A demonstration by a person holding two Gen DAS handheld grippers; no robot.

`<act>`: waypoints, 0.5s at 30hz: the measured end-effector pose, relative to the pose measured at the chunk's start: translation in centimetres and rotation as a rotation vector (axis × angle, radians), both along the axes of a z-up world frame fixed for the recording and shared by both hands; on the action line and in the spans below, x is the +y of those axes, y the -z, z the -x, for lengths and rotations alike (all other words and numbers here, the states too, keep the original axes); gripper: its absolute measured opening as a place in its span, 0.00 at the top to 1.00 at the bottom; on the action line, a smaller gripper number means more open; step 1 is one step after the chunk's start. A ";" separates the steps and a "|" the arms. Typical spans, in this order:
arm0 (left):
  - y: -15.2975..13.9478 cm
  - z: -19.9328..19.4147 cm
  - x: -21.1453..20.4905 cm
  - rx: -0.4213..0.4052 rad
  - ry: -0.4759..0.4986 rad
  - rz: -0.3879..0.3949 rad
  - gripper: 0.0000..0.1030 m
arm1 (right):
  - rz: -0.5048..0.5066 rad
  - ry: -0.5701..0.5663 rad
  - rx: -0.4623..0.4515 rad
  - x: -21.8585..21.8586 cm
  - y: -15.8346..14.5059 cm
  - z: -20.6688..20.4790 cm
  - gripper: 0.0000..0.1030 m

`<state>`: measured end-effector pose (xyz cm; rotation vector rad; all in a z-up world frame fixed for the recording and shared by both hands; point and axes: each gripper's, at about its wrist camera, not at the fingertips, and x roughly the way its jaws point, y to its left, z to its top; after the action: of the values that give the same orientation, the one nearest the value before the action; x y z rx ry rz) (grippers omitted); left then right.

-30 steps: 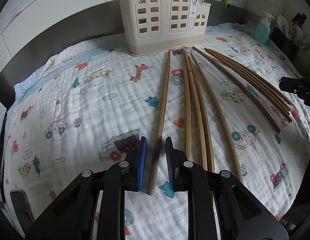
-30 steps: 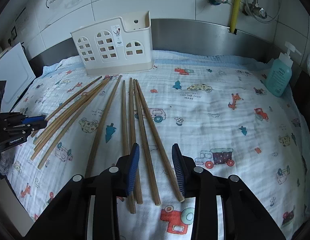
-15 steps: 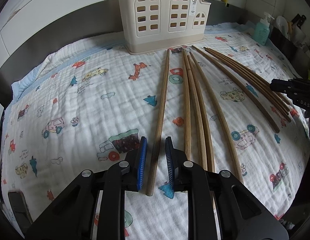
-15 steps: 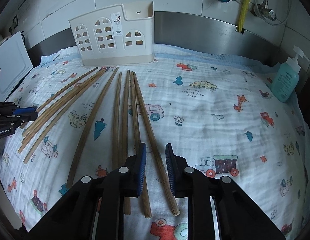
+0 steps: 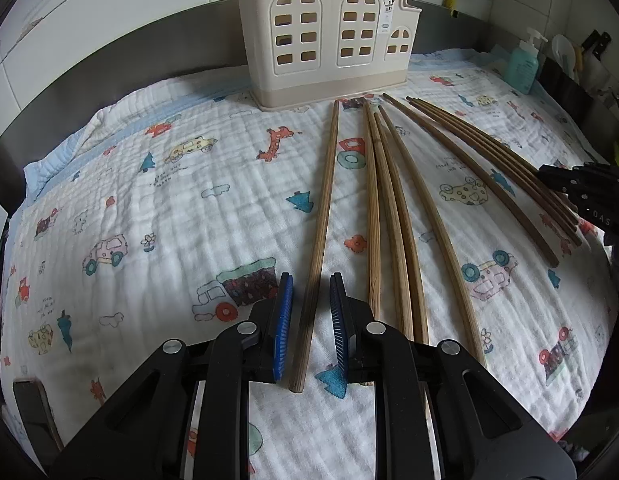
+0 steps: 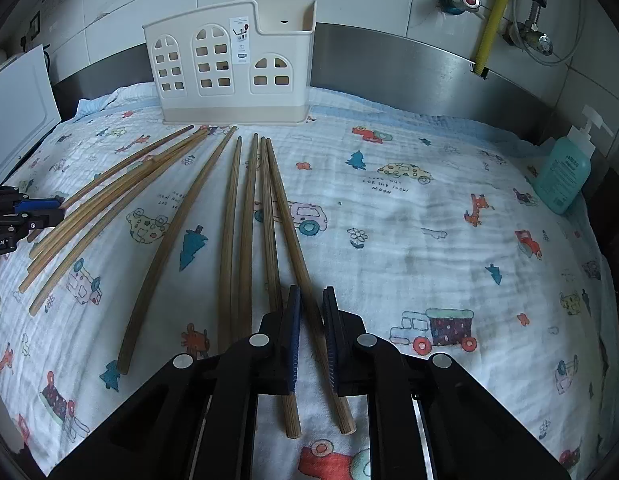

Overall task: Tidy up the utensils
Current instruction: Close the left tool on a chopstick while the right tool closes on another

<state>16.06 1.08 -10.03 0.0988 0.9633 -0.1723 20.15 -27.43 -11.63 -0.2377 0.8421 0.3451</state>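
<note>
Now, view by view:

Left wrist, change: hardly any; the left claw [image 5: 310,300] sits as it did a second ago, and the right claw [image 5: 585,194] reaches further in from the right edge, over the thin sticks.
Left wrist, claw state: left claw released; its blue ribbed pads [image 5: 283,312] straddle the lone chopstick [image 5: 321,224] with a gap on either side.
Left wrist, task things: long wooden chopsticks [image 5: 393,220] lie fanned on the cloth, tips toward the utensil holder [image 5: 329,36]; a darker, thinner bundle [image 5: 493,156] lies further right.
Left wrist, materials: holder is cream plastic, shaped like a house with arched window cut-outs; printed cloth [image 5: 169,208] is crinkled white muslin with cars, trees and giraffes, spread over the tabletop.
Left wrist, writing: white sticker on the holder, too small to read; letters "OAS" on the right claw.

Right wrist, change: the right claw [image 6: 310,300] has just been closing, and now a single chopstick [image 6: 297,240] lies between its pads.
Right wrist, claw state: clenched on that chopstick, near its thick end.
Right wrist, other things: teal soap bottle [image 6: 563,176] with a pump at the right; left claw [image 6: 33,210] at the left edge; yellow hose [image 6: 491,16] on the tiled wall.
Right wrist, writing: cloth reads "FOR THE SNOW MOON"; "RobotAI" on the left claw.
</note>
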 end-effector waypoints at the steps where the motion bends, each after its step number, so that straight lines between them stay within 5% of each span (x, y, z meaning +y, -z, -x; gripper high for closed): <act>1: 0.0 0.0 0.0 0.000 -0.002 0.002 0.82 | -0.001 0.002 -0.001 0.0 0.0 0.0 0.90; 8: -0.1 0.0 0.0 0.000 -0.004 -0.003 0.82 | -0.018 0.012 -0.002 -0.2 -0.2 0.4 0.94; 15: -0.3 -0.6 -0.1 0.008 -0.014 -0.001 0.92 | -0.051 0.031 -0.025 -0.6 -1.3 1.6 0.94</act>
<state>16.66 0.98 -9.68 0.0928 0.9717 -0.1591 18.53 -28.03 -10.29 -0.1814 0.8109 0.3333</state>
